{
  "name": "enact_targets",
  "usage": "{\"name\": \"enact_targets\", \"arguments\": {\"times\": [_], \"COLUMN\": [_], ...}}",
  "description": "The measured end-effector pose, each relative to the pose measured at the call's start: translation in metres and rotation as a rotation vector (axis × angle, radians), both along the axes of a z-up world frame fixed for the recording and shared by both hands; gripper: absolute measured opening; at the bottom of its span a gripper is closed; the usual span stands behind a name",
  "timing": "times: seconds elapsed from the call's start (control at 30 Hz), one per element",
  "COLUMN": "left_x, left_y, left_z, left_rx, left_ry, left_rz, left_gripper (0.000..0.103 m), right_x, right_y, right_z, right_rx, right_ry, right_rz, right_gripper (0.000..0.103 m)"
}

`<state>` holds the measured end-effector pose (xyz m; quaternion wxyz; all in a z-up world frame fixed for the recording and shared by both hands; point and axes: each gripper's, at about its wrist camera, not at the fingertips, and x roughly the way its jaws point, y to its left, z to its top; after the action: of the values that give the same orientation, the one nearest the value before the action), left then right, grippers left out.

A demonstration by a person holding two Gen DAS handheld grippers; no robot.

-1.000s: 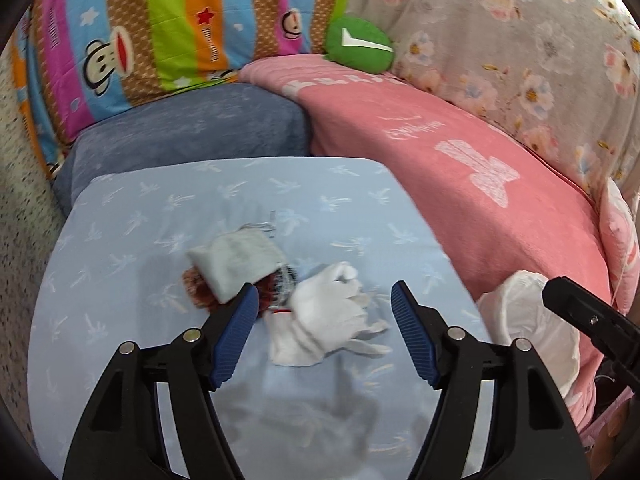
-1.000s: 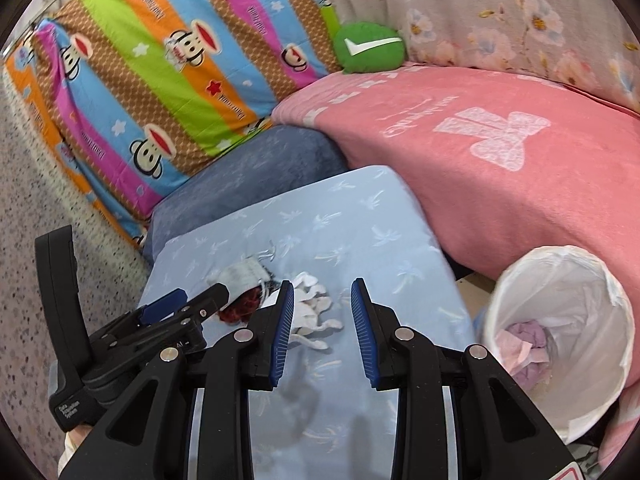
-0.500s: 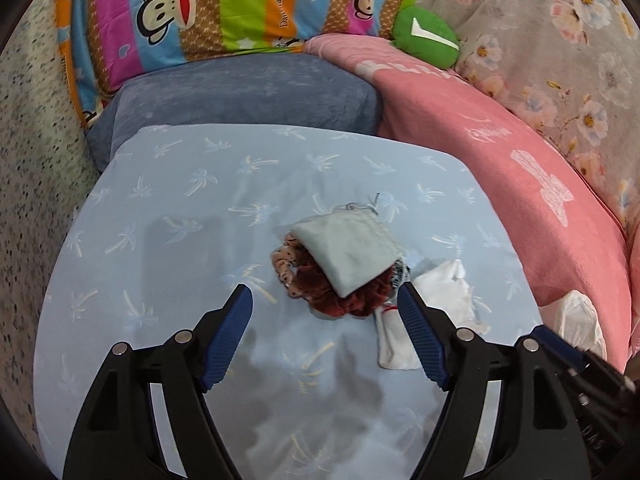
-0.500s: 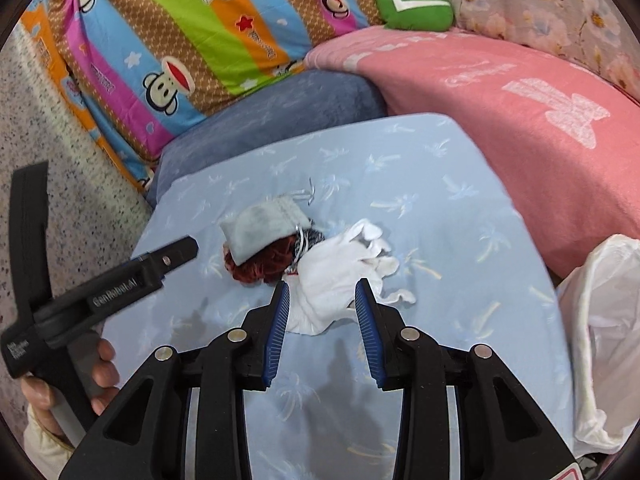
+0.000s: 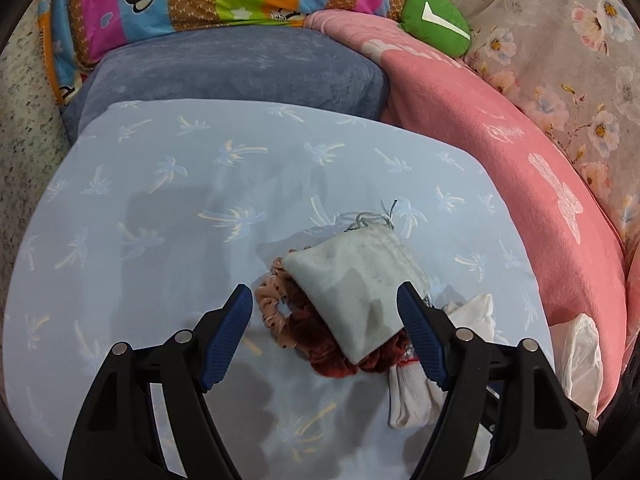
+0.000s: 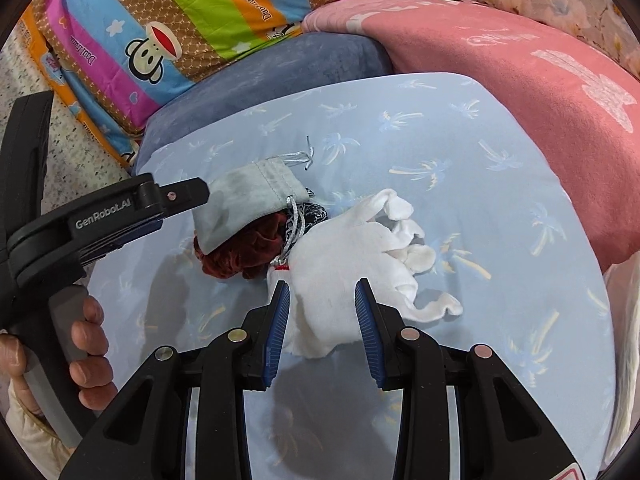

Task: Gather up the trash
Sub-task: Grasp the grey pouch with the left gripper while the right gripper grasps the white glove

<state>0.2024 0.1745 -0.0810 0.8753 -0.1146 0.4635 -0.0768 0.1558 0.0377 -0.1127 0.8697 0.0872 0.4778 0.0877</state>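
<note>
A pile of trash lies on a light blue cushion point(image 5: 160, 208). A grey drawstring pouch point(image 5: 356, 284) lies on dark red and beige scrunchies point(image 5: 320, 344). My left gripper point(image 5: 326, 328) is open, its jaws on either side of the pouch and scrunchies. A white glove point(image 6: 352, 248) lies to the right of the pouch point(image 6: 244, 204). My right gripper point(image 6: 322, 324) is open, with its jaws around the glove's cuff end. The glove also shows in the left wrist view point(image 5: 416, 396), partly behind the right finger.
A white bin bag point(image 5: 580, 352) shows at the cushion's right edge. A pink blanket point(image 5: 500, 128) and a blue-grey cushion point(image 5: 240, 68) border the far side. A striped monkey-print pillow point(image 6: 168, 28) and a green cushion point(image 5: 436, 20) lie behind.
My left gripper has moved left off the glove and down around the pouch and scrunchies. My right gripper has moved forward and down over the glove, away from the bin.
</note>
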Motion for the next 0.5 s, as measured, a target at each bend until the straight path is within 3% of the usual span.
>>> {"name": "enact_targets", "arguments": {"times": [0.1, 0.17, 0.27, 0.4, 0.47, 0.5], "left_x": [0.006, 0.009, 0.008, 0.003, 0.002, -0.001], "left_y": [-0.003, -0.006, -0.01, -0.007, -0.007, -0.006], "left_z": [-0.008, -0.011, -0.012, -0.004, 0.001, 0.006], "left_rx": [-0.009, -0.015, -0.004, -0.021, -0.04, -0.044], "left_ry": [0.018, 0.028, 0.026, 0.012, 0.003, -0.007], "left_rz": [-0.014, -0.029, -0.052, -0.066, -0.066, -0.069], "left_gripper": [0.055, 0.036, 0.02, 0.006, 0.005, 0.005], "right_x": [0.006, 0.009, 0.01, 0.01, 0.009, 0.007], "right_y": [0.001, 0.001, 0.002, -0.002, -0.002, -0.002], "right_z": [-0.009, -0.015, -0.019, -0.016, -0.009, -0.005], "right_rx": [-0.009, -0.015, -0.024, 0.005, 0.018, 0.015], "right_ry": [0.013, 0.025, 0.024, 0.031, 0.025, 0.017], "right_rz": [-0.001, 0.005, 0.007, 0.004, 0.003, 0.003], "right_gripper": [0.034, 0.034, 0.031, 0.019, 0.006, 0.006]}}
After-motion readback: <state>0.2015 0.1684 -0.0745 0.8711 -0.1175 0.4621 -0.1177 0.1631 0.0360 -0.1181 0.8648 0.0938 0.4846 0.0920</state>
